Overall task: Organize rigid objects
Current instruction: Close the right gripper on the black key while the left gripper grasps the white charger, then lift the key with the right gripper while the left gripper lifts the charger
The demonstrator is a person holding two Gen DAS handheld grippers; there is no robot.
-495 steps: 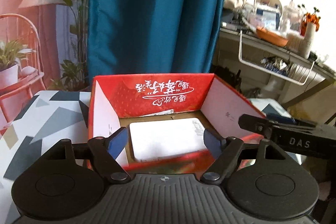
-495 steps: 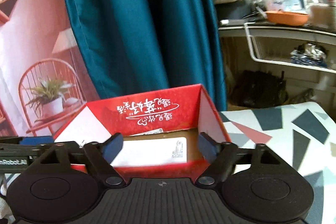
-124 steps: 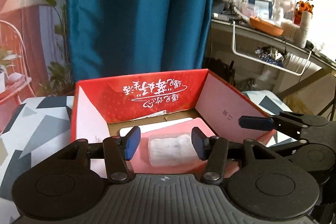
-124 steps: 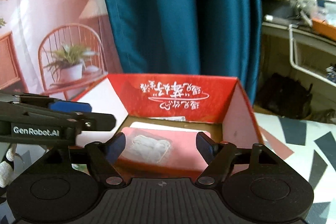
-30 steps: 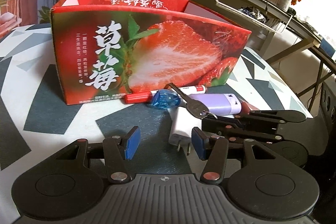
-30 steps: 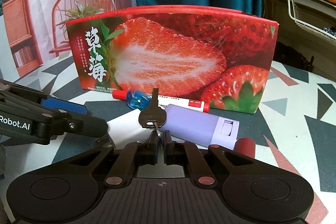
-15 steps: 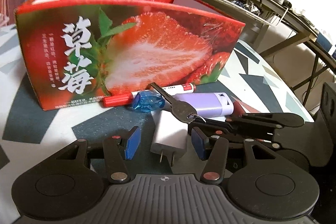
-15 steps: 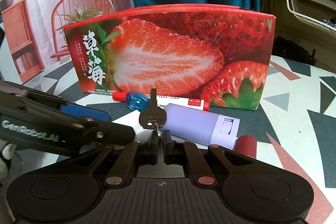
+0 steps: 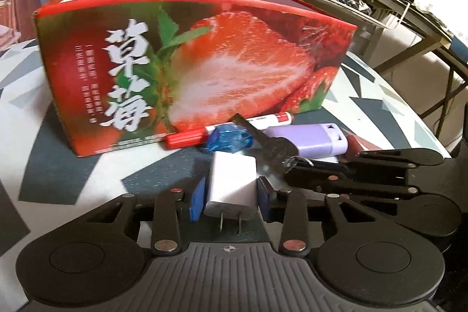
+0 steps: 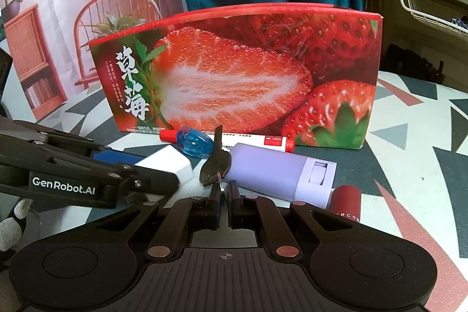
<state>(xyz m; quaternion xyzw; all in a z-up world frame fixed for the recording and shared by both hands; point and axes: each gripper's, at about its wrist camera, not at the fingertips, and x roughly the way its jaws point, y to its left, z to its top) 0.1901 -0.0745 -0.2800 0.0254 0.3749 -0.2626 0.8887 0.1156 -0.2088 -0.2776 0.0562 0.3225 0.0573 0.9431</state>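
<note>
Closed the left gripper (image 9: 231,199) on the white charger (image 9: 232,183), loose between open pads a moment before, low over the bench (image 9: 73,165) before the strawberry box (image 9: 187,60). Kept the right gripper (image 10: 223,203) pinched on the key (image 10: 216,163) ring. Probably ready for boxing both.

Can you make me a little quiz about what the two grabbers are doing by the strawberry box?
1. True or false: the left gripper is shut on the white charger.
2. What does the right gripper pinch? A) the key ring of the key B) the purple case C) the red-capped marker
3. Fill in: the blue clear thing lies in front of the ____ box.

Key: 1 true. 2 A. 3 strawberry.
</note>
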